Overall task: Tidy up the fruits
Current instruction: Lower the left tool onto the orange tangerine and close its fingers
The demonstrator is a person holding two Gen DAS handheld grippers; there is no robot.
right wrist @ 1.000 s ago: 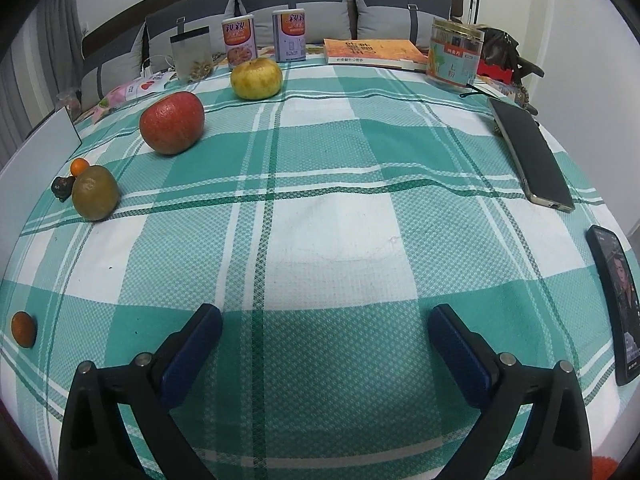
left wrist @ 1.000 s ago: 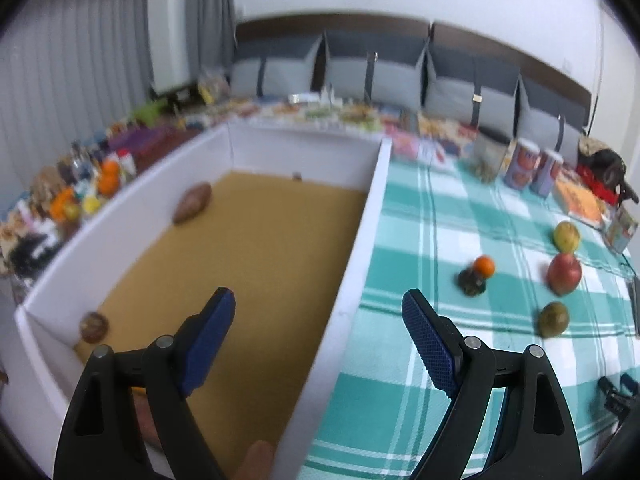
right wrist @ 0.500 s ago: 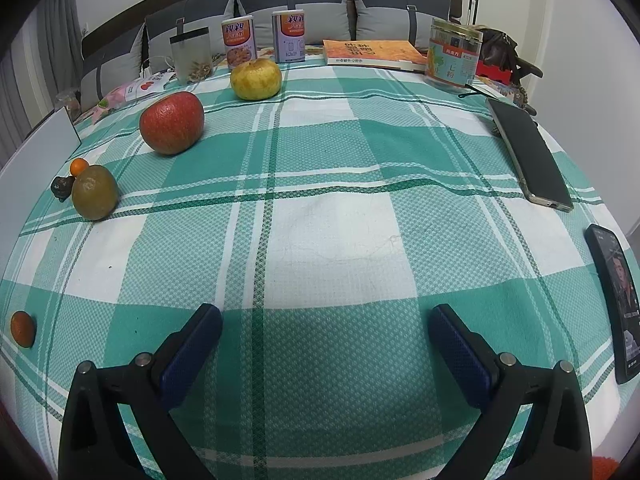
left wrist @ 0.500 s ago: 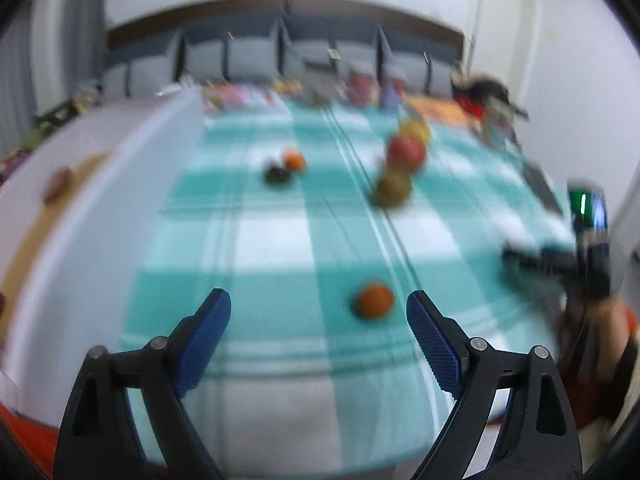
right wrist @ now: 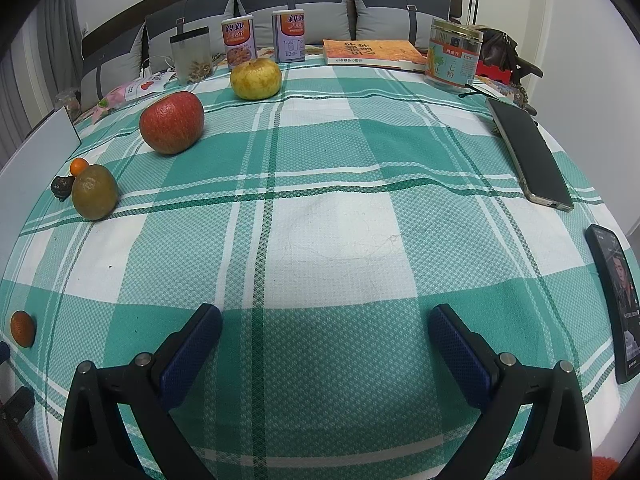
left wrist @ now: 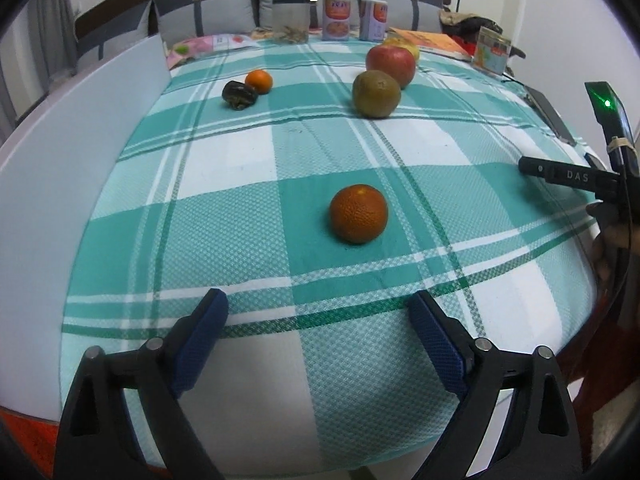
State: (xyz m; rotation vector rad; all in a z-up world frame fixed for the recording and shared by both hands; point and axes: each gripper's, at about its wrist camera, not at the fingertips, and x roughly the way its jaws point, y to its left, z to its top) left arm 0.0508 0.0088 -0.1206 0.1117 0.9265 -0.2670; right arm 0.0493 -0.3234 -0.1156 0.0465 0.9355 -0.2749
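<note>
Here, itemised by size. Tabletop (right wrist: pixel 328 256), under a green-and-white checked cloth, carries everything below. White box wall (left wrist: pixel 60 184) stands along the cloth's left edge in my left view. Black tablet (right wrist: pixel 532 156) lies flat near the right edge, with a phone (right wrist: pixel 614 300) nearer me, screen lit. Orange book (right wrist: pixel 372 52) and round tin (right wrist: pixel 454 54) sit at the far side, beside two small cans (right wrist: pixel 240 42) and a clear jar (right wrist: pixel 192 56).

Fruit, all loose on the cloth: red apple (right wrist: pixel 172 122); yellow fruit (right wrist: pixel 256 78) beyond it; brownish-green fruit (right wrist: pixel 95 192); orange (left wrist: pixel 359 213), alone, ahead of my left hand-held gripper (left wrist: pixel 318 340) and slightly right of its centre line; small orange (left wrist: pixel 259 81) touching a dark, shrivelled fruit (left wrist: pixel 239 95) near the box wall.

Left hand-held gripper: jaws opening, nothing between them, short of the orange. Right hand-held gripper (right wrist: pixel 326 344): jaws spread wide over bare cloth, holding nothing.
</note>
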